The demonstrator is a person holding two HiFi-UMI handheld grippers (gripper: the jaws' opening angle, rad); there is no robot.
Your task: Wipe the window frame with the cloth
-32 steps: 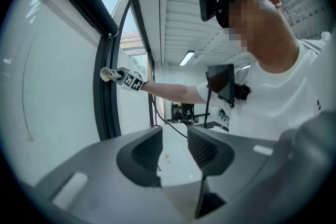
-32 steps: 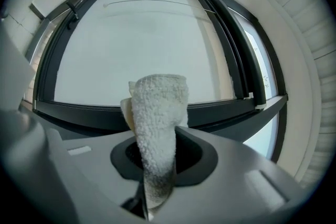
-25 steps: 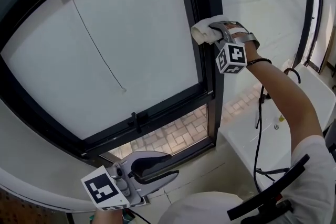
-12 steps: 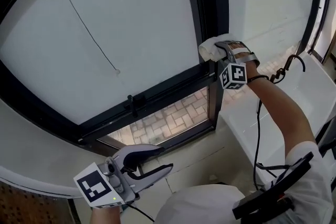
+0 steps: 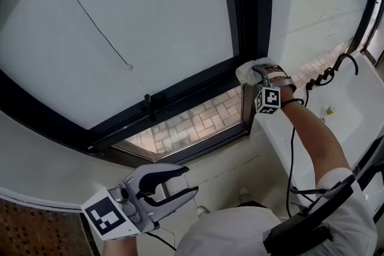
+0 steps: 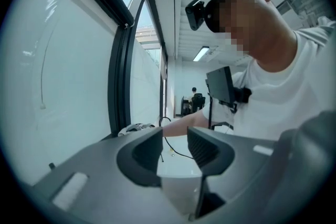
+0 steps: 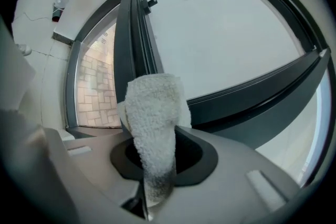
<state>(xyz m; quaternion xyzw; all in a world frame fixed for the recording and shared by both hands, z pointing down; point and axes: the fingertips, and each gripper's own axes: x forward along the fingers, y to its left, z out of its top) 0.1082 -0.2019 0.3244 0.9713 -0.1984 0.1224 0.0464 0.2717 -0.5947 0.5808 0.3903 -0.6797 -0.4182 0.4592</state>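
Cut off by the head view's top and left edges: the window frame (image 5: 252,21). Buried under the cloth (image 7: 153,123): the gap and inner pads of the right gripper (image 7: 157,157), clamped on it. Cannot tell exactly where cloth meets frame, covered from above. Too small to name: a yellowish speck (image 5: 328,110) on the white ledge (image 5: 360,99), perhaps a cap. Likewise a far-off person (image 6: 196,94) down the corridor, only a dark shape.
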